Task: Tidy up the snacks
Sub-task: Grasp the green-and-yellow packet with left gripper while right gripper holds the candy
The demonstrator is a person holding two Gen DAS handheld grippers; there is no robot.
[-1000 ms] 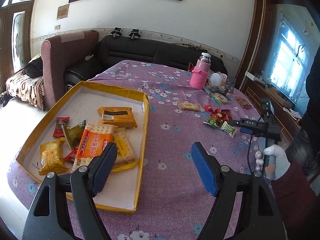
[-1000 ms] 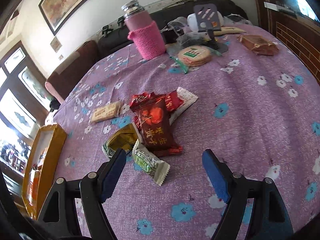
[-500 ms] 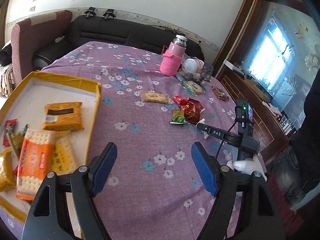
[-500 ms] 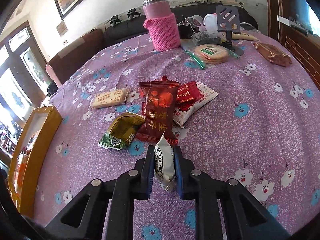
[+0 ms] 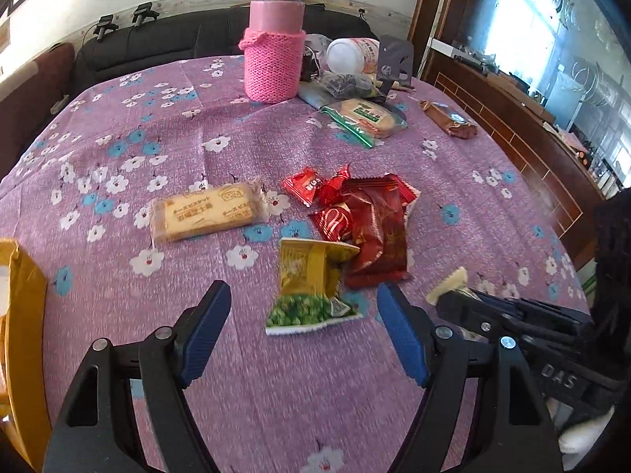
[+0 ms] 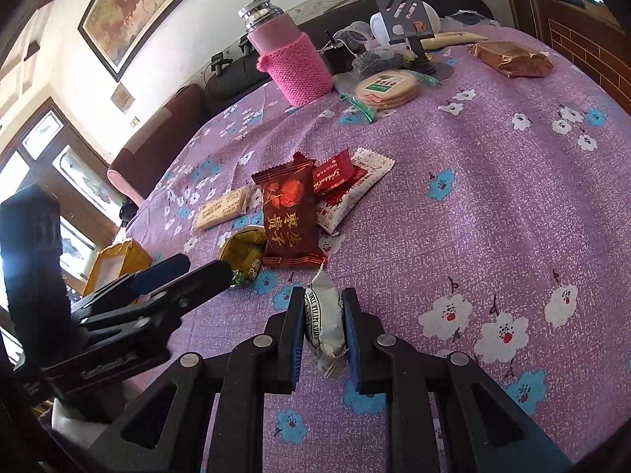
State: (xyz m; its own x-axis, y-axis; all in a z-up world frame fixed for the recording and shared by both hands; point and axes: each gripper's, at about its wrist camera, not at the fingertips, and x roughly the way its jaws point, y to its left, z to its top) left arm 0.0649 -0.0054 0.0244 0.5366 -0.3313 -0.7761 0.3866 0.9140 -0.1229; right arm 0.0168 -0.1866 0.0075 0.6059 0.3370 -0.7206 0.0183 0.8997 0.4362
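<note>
My left gripper [image 5: 303,331] is open just above the purple tablecloth, its fingers either side of a yellow-green pea snack packet [image 5: 311,287]. Beyond it lie dark red packets [image 5: 374,228] and a beige biscuit bar [image 5: 205,215]. My right gripper [image 6: 323,327] is shut on a small white snack packet [image 6: 325,323], held a little above the cloth; it shows in the left view [image 5: 447,285] too. In the right view the red packets [image 6: 290,213], pea packet [image 6: 244,252] and left gripper [image 6: 157,280] lie ahead and left.
A pink-sleeved flask [image 5: 274,39] stands at the back. Round crackers [image 5: 364,118], a brown bar [image 5: 447,120], a phone stand [image 5: 394,65] and a cup [image 5: 351,55] sit near it. The yellow tray's rim [image 5: 21,335] is at the left.
My left gripper has swung from the tray to the loose snack pile and come down over the pea packet. My right gripper closed on the white packet and lifted it.
</note>
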